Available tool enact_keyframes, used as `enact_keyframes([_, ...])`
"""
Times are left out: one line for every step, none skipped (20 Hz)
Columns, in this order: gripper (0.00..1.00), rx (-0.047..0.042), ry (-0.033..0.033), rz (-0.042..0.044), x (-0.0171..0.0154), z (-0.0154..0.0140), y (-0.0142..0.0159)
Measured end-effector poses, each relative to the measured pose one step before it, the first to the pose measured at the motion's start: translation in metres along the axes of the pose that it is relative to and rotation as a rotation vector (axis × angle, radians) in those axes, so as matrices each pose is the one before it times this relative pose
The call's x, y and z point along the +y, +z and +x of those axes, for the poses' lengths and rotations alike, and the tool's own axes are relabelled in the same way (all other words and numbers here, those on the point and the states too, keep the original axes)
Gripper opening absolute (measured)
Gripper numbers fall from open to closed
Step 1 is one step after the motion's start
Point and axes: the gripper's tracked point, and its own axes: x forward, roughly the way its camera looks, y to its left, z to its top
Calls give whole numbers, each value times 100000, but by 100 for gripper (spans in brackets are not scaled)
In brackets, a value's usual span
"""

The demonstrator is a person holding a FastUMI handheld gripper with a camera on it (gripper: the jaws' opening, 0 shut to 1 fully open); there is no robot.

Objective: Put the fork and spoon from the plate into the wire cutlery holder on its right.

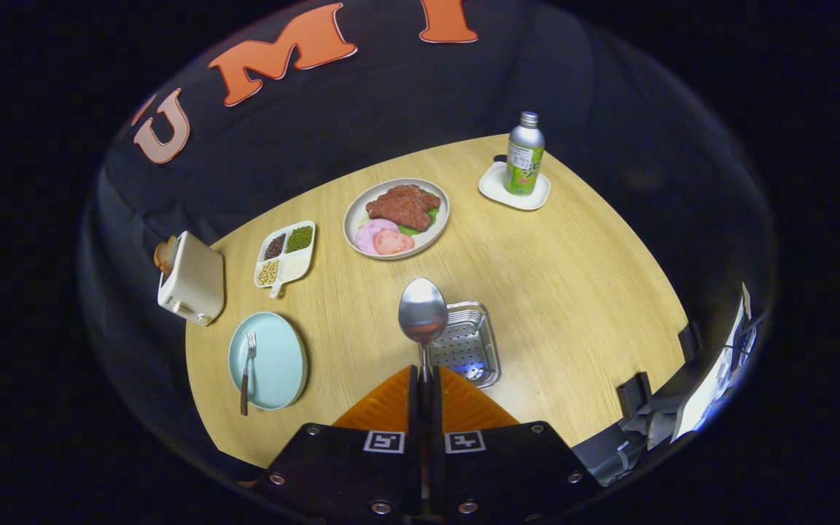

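Clamping spoon in tongs over wire holder, round wooden table, dark booth wall

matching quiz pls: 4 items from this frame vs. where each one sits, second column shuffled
Items:
1. spoon
2. fork
3. bottle
4. toast

Places:
A. on the light blue plate
B. in the toaster
C. clamped by its handle in the gripper, bowl over the wire cutlery holder
D. upright on a white coaster

Pairs: 1-C, 2-A, 3-D, 4-B
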Motion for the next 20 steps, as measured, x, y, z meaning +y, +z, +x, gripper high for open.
enact_keyframes([6,675,-207,359,-584,100,-295])
enact_keyframes([6,1514,-300,-1174,-429,140,-444])
enact_keyframes([6,1381,-966,-1458,-479,289,-347])
enact_keyframes([6,2386,-921,-2703,-428,170,-601])
enact_keyframes([6,1321,-889,-2347,-183,300,-122])
enact_keyframes([6,1439,-508,-2386,-182,-14,-230])
enact_keyframes([6,960,-412,-1840,-6,92,-2])
enact_keyframes([6,1670,-325,-1483,-34,153,-104])
enact_keyframes([6,1327,-436,-800,-1,245,66])
enact_keyframes([6,1798,-131,-2008,16,113,-182])
enact_keyframes([6,620,-544,-1167,4,77,124])
enact_keyframes([6,-173,-424,-594,-20,137,246])
enact_keyframes([6,245,-211,-7,65,87,262])
enact_keyframes([7,-12,-142,398,23,52,138])
enact_keyframes([7,-335,-1,3,96,2,360])
enact_keyframes([7,-803,-69,-119,-5,-34,275])
enact_keyframes([9,-1774,258,564,114,-257,573])
enact_keyframes([9,-2975,1000,778,276,-125,810])
enact_keyframes([9,-3034,439,862,275,-366,950])
enact_keyframes([11,-3727,211,504,193,-407,871])
